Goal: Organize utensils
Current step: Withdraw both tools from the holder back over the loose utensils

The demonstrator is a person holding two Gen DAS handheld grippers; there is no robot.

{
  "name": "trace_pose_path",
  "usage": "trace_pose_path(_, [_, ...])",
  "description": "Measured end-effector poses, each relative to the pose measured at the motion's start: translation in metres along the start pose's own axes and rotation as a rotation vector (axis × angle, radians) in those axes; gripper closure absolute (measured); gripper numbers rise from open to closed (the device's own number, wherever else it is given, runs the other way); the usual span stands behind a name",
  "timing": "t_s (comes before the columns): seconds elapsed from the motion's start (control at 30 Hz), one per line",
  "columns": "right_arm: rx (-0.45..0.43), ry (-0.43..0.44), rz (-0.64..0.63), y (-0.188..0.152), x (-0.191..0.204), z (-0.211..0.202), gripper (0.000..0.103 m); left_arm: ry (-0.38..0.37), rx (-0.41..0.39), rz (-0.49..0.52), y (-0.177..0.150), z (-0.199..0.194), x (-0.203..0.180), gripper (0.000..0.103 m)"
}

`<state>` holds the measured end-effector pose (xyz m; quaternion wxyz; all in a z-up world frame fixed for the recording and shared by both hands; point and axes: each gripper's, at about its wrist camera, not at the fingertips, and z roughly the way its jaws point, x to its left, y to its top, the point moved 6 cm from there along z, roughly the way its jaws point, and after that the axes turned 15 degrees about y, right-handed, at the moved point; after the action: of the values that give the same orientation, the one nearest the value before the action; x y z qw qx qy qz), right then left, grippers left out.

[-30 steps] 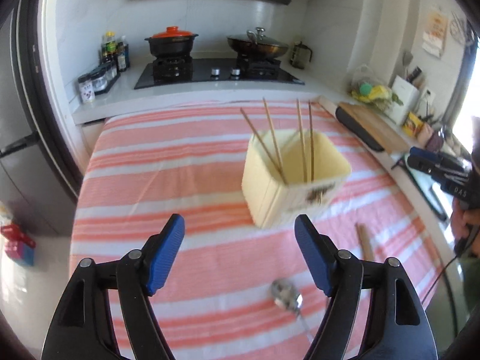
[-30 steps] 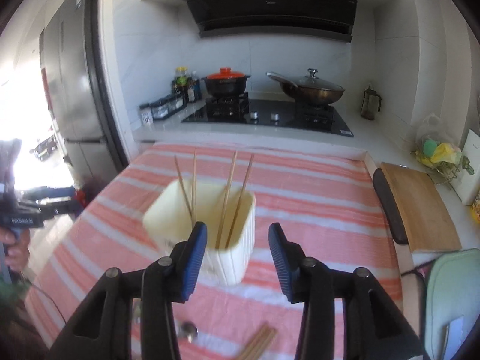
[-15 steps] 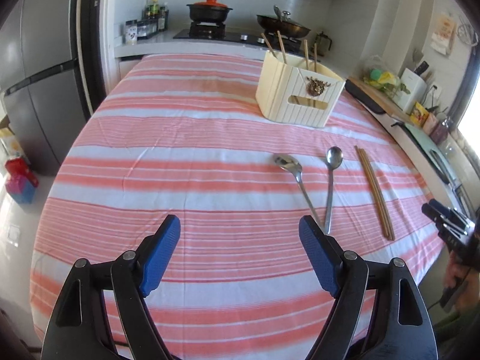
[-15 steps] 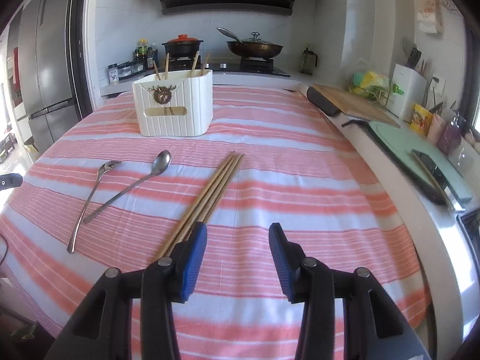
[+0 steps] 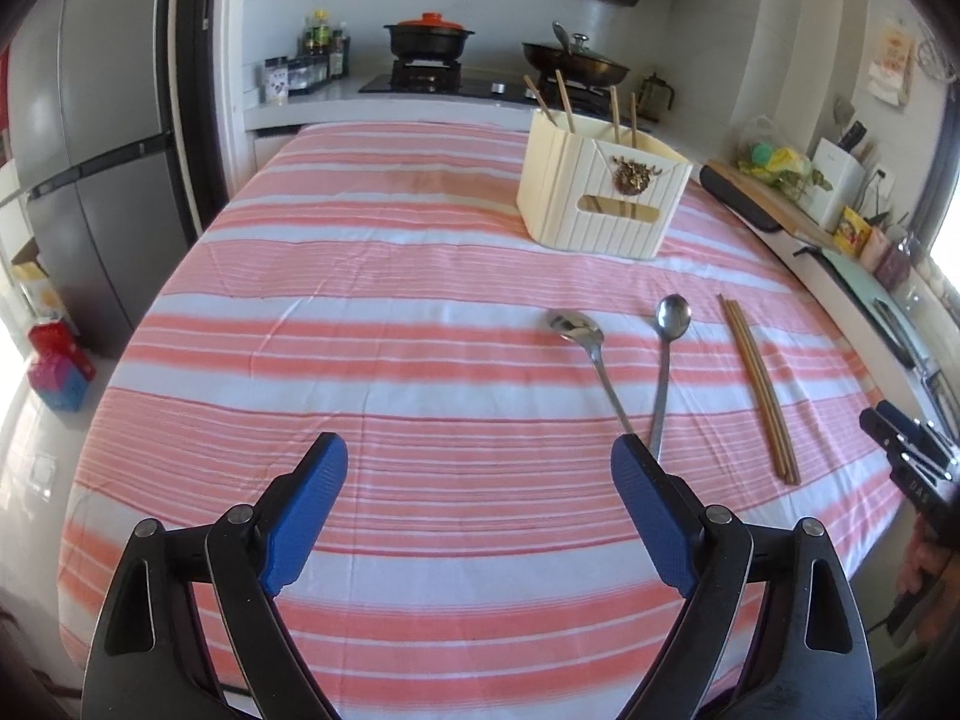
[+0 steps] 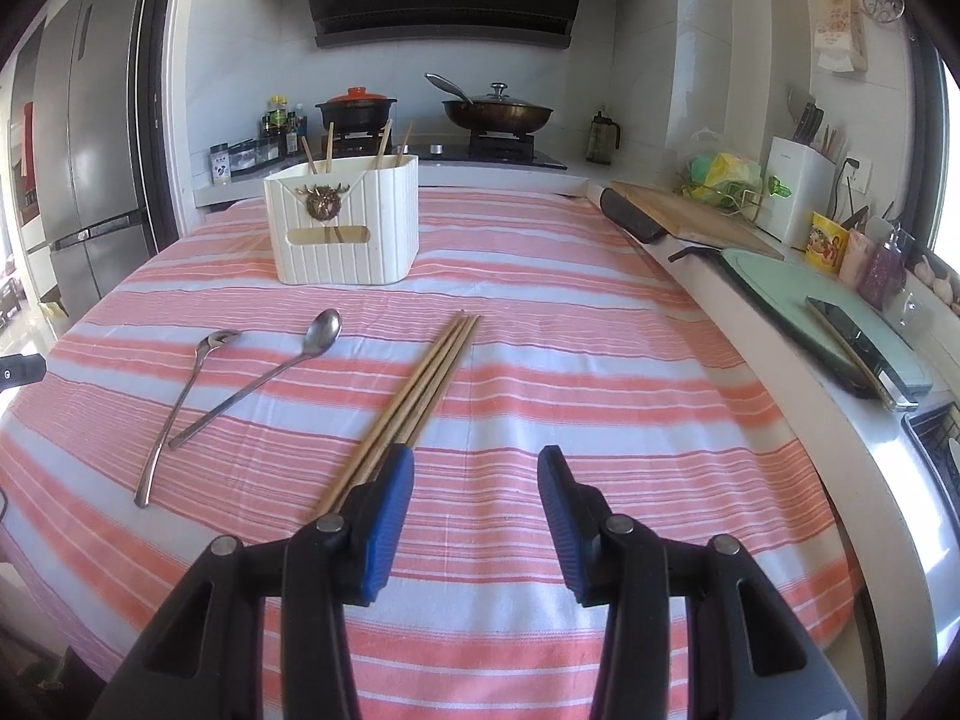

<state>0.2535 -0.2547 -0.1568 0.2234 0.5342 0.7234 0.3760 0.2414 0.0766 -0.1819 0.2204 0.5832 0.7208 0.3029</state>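
Wooden chopsticks [image 6: 420, 384] just left of right gripper [image 6: 474, 516] jaws, untouched

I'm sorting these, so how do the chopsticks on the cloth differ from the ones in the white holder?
The loose chopsticks lie flat, bunched side by side on the striped cloth; the chopsticks in the holder stand upright, spread apart. The loose ones show full length; the holder hides most of the others. Both look wooden.

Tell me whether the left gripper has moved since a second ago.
Yes. The left gripper pulled back toward the table's near edge: the cream utensil holder, close above its fingertips before, now stands far up the striped cloth.
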Motion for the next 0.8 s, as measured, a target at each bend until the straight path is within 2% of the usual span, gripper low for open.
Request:
trace_pose_path(0.33, [0.028, 0.025, 0.072, -0.018, -0.008, 0.011, 0.059, -0.007, 0.057, 0.007, -0.017, 0.012, -0.012, 0.012])
trace_pose_path(0.53, [0.049, 0.06, 0.136, -0.016, -0.015, 0.022, 0.061, -0.028, 0.068, 0.017, -0.01, 0.017, -0.018, 0.012])
trace_pose_path(0.7, [0.102, 0.101, 0.159, -0.007, -0.017, 0.043, 0.076, -0.022, 0.069, 0.025, -0.006, 0.022, -0.022, 0.012])
trace_pose_path(0.8, [0.133, 0.145, 0.2, 0.0, -0.017, 0.058, 0.082, -0.028, 0.078, 0.016, -0.011, 0.022, -0.022, 0.012])
